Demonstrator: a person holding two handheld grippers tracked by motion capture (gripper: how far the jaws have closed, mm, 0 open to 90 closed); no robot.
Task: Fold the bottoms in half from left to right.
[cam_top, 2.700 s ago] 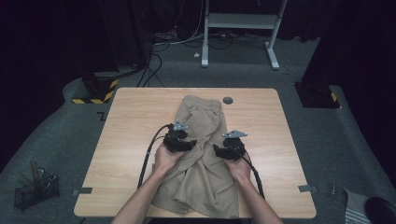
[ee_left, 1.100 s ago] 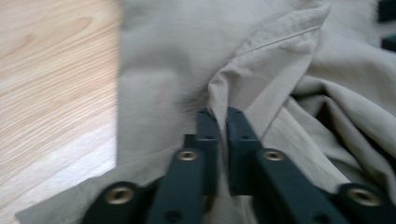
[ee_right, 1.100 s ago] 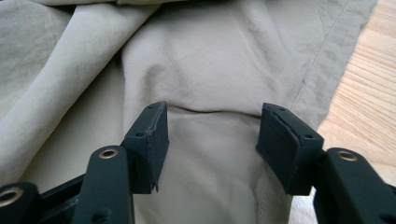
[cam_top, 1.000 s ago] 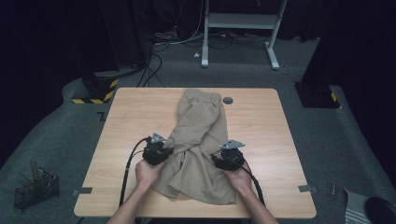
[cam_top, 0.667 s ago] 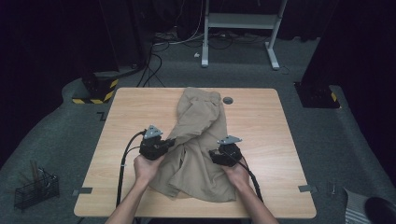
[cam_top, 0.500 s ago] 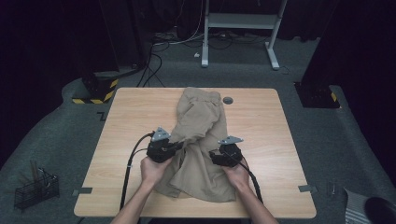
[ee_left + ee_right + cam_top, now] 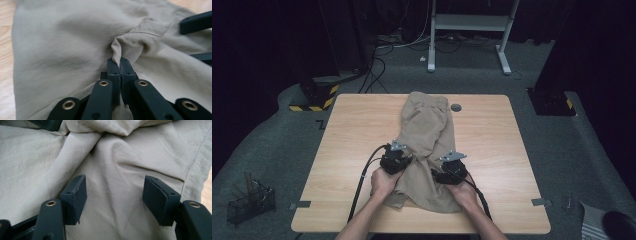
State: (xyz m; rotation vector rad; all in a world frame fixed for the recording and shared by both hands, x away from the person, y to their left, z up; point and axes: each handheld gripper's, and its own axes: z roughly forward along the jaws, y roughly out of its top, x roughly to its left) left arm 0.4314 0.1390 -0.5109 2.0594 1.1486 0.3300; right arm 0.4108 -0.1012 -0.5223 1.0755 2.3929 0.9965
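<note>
Near edge of tabletop [image 7: 337, 150]: two forearms come in from the bottom, each hand on a gripper, cables trailing back toward the person.

Left gripper [image 7: 395, 161] sits at the left edge of the beige trousers [image 7: 427, 145], about mid-length. Jaws pressed together on a pinched fold of the cloth; in the left gripper view [image 7: 120, 65] the fabric [image 7: 75, 45] rises in a small peak right at the tips, a seamed hem just beyond it.

Right gripper [image 7: 450, 172], near the other, lies on the trousers' right side. Its jaws have just been opening and stand wide apart; in the right gripper view [image 7: 113, 195] the pads rest over flat, creased cloth [image 7: 125, 157], nothing pinched between them. A stitched seam runs down the right of that view, wood showing past it.

Trousers: spread lengthwise along the tabletop's middle, lower end bunched near the hands, waistband at the far edge. The left side is folded over toward the centre.

Far: small dark round disc [image 7: 456, 107] on the tabletop just right of the waistband. Beyond the tabletop, a white frame [image 7: 469, 22] on grey carpet. Left on the floor, a wire basket [image 7: 249, 202].
</note>
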